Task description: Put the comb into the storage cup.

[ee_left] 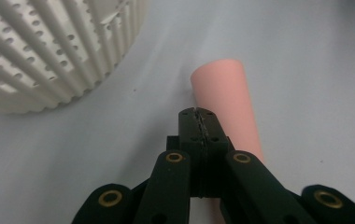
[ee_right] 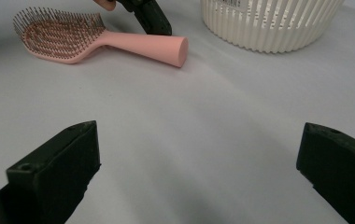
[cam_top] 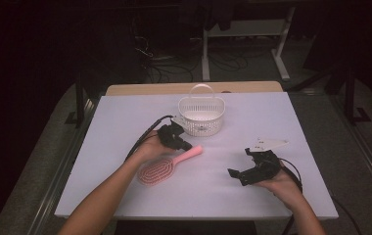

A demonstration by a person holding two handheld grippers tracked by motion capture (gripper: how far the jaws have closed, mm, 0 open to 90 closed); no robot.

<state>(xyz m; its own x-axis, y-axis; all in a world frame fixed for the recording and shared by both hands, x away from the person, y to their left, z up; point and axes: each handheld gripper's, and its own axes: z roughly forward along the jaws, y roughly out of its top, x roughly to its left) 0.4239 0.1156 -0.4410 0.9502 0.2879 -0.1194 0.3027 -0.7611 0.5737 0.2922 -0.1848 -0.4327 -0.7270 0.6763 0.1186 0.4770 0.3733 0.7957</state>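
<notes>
A pink hairbrush point(cam_top: 157, 171) lies bristles up on the white table point(cam_top: 125, 122), its handle point(cam_top: 192, 152) pointing toward the right. My left gripper point(cam_top: 187, 145) sits over the handle's far side with its jaws shut together and nothing between them. In the left gripper view the closed tips point(ee_left: 198, 114) lie right beside the pink handle point(ee_left: 222, 93); I cannot tell whether they touch it. My right gripper point(cam_top: 240, 162) rests at the front right, open, well apart from the brush. Its jaws stand wide in the right gripper view point(ee_right: 199, 163), facing the hairbrush point(ee_right: 63, 35).
A white slatted basket point(cam_top: 201, 115) with a hoop handle stands at the middle back of the table, just behind the left gripper; its wall point(ee_left: 49, 51) looms close in the left gripper view. A wooden board edge point(cam_top: 194, 88) lies behind the table.
</notes>
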